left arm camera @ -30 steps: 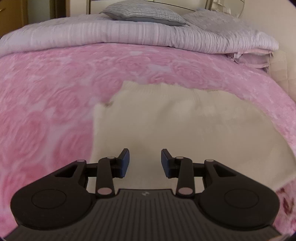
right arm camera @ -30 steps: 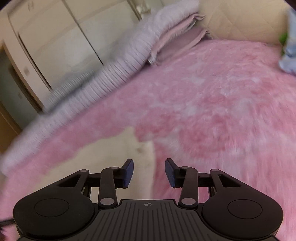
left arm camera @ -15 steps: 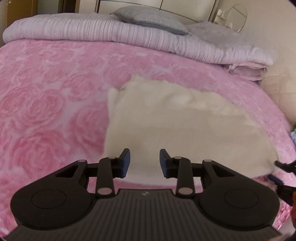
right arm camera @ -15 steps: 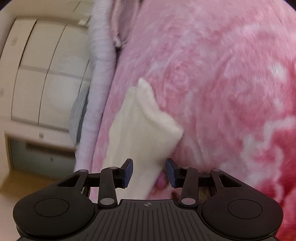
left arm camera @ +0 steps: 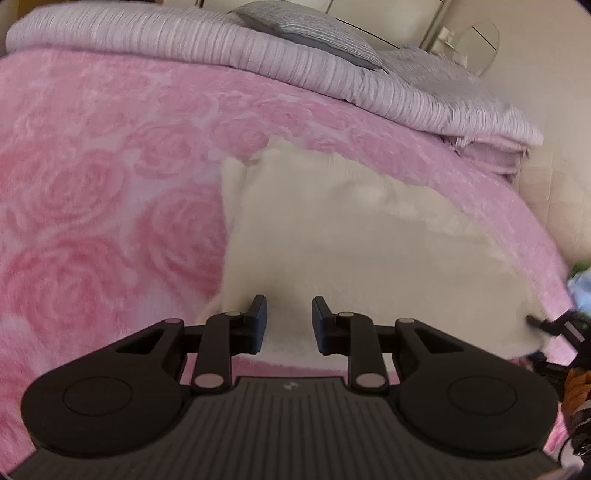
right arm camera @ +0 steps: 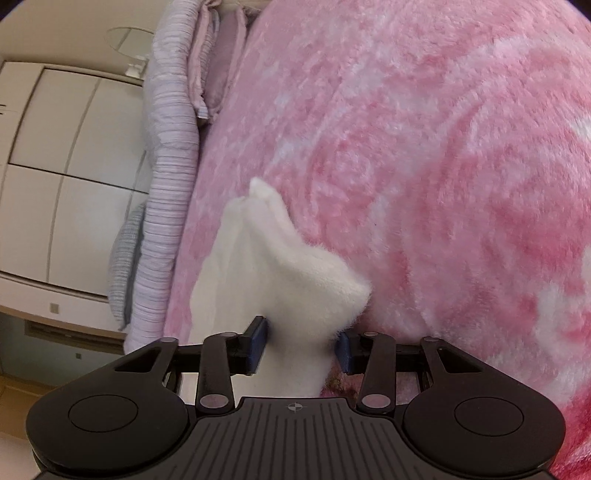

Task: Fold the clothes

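The right gripper (right arm camera: pixel 300 345) has a near corner of the cream fleece garment (right arm camera: pixel 284 273) between its blue pads; its jaws have just been closing, and the cloth bunches up out of the gap as though pinched, though the pad on the right looks to stand slightly off the fabric, so I read this as a grip just forming rather than a firm one. The left gripper (left arm camera: pixel 289 323) has also just been narrowing, its jaws astride the garment's near hem (left arm camera: pixel 291 347), the pads not yet pressing the cloth that lies between them.

My reading is that the step in hand is taking hold of the two near corners before a fold. The next move calls for both pairs of jaws to finish closing on the hem, then to lift together and carry that edge over toward the far edge, keeping the cloth level so that it does not skew.

The garment (left arm camera: pixel 369 251) is pale cream, soft and fuzzy, lying mostly flat on the pink rose-patterned blanket (left arm camera: pixel 92 206), with a doubled strip along its left edge. Beyond it lie a ribbed lilac quilt (left arm camera: pixel 258 55) and a grey pillow (left arm camera: pixel 314 33)
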